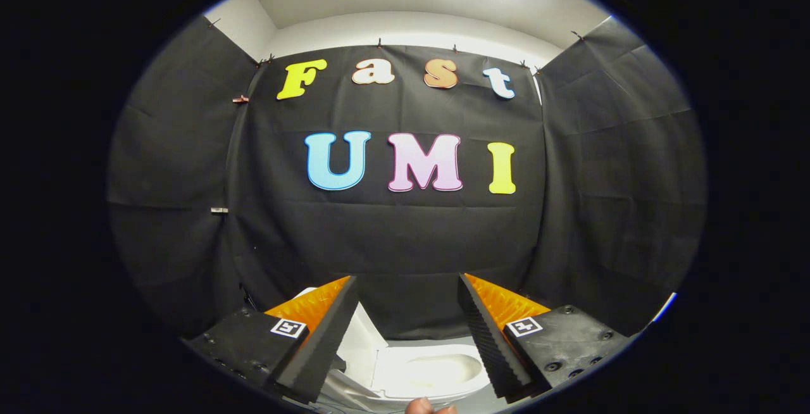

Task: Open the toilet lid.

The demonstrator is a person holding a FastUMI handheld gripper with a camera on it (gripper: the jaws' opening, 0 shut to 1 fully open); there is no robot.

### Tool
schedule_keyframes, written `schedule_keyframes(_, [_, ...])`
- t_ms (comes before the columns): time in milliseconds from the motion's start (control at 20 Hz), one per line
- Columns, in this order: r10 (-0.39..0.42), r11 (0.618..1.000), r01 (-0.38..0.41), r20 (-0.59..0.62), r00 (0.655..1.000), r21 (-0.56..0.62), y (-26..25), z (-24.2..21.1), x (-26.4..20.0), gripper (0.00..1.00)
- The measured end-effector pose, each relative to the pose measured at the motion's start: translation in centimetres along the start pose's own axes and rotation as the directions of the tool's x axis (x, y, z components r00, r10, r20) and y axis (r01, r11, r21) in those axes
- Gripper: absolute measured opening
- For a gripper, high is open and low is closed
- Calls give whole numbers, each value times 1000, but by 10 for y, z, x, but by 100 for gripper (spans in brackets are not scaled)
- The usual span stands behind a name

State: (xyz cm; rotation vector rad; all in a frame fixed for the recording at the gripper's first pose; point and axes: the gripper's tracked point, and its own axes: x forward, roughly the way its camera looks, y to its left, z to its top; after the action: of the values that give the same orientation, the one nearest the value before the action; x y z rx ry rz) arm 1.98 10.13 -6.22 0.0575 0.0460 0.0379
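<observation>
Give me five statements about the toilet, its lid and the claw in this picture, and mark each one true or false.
1. The claw is open, with nothing between its fingers. True.
2. The toilet lid lies flat over the bowl. False: the lid stands raised beside the left finger, and the bowl is uncovered.
3. The toilet sits low, seen between the fingers. True.
4. Both fingers press on the lid. False: the fingers are spread apart and grip nothing.
5. A red towel hangs over the toilet seat. False: the seat is bare white.
</observation>
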Motion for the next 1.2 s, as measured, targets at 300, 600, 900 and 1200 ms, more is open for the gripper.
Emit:
schedule_keyframes(300, [-1,1000,1,0,1000,-19,1,-3,0,99])
schedule_keyframes(600, [-1,1000,1,2,1000,-18,3,-5,0,99])
schedule_keyframes(900, [-4,999,4,7,1000,-32,3,-6,0,99])
schedule_keyframes(1200, [-1,999,2,13,1000,-32,6,-5,0,99])
